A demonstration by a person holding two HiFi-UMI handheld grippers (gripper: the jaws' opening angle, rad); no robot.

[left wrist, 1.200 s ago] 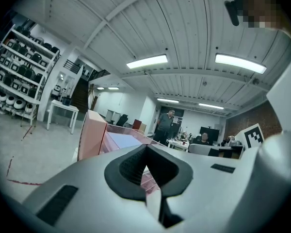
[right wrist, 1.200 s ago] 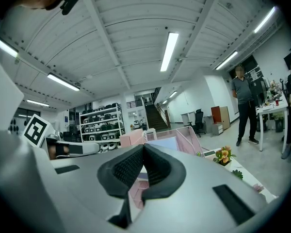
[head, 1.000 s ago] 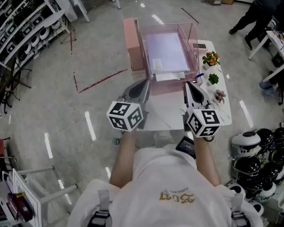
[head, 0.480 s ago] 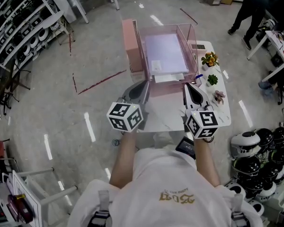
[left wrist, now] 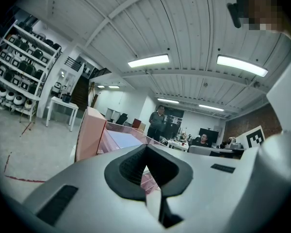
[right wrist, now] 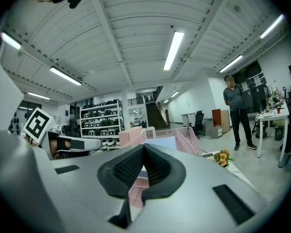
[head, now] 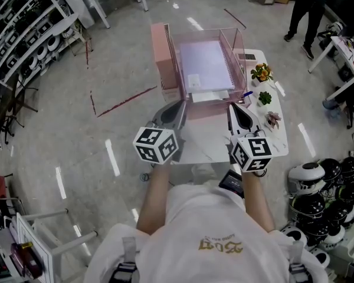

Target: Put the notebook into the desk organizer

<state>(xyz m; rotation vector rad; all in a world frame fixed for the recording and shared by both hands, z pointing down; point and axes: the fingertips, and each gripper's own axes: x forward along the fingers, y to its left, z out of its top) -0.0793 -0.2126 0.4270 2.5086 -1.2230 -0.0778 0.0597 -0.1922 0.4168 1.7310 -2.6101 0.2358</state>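
Note:
A lavender spiral notebook (head: 206, 61) lies flat inside the pink wire desk organizer (head: 173, 52) at the far end of the white table (head: 278, 141). Both grippers hover side by side over the table's near part, short of the organizer. My left gripper (head: 181, 102) is shut with nothing between its pads. My right gripper (head: 231, 107) is also shut and empty. In the left gripper view the left gripper (left wrist: 145, 155) points at the organizer (left wrist: 89, 135) and the notebook (left wrist: 123, 140). In the right gripper view the right gripper (right wrist: 144, 147) faces the organizer (right wrist: 188, 139) with the notebook (right wrist: 163, 143) in it.
Three small potted plants (head: 262, 73) stand along the table's right side, with a blue pen (head: 246, 94) beside them. White sheets (head: 211, 95) lie at the organizer's front. A person (head: 307, 5) stands at the back right. Helmets (head: 318, 175) sit on the floor to the right, shelving (head: 23, 28) to the left.
Both grippers have stayed nearly still, shut. The person at the back right has shifted a little to the left.

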